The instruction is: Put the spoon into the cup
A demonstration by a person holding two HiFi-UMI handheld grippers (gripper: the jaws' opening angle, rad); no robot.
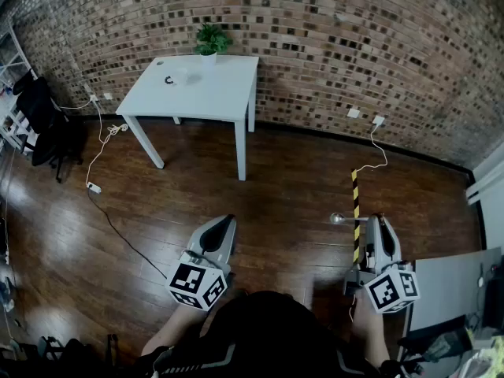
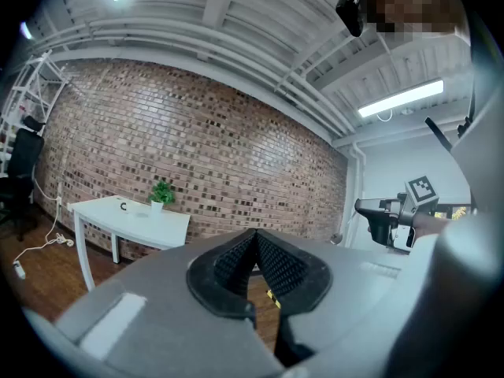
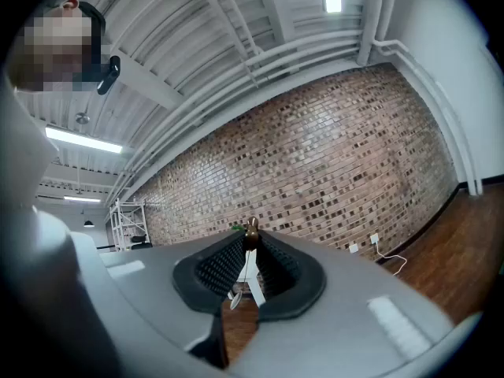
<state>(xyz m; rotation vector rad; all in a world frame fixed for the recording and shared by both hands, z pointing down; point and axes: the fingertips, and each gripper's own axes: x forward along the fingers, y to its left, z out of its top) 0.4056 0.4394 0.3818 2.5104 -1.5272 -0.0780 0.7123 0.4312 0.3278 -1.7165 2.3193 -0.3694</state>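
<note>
— Two grippers are held level; which one is loaded?
— The right gripper (image 1: 376, 220) is clenched on the spoon (image 1: 340, 218). Its long axis is laid crosswise, bowl toward the left gripper (image 1: 228, 220), which is closed and empty.
— And the cup (image 1: 180, 75)?
— It is taken to be the pale shape near the far edge of the counter (image 1: 220, 101), well ahead; its contents cannot be told.

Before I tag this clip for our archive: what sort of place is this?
Probably an office or lab in a loft-style room: brick wall, wooden floor, a white table with a small plant.
</note>
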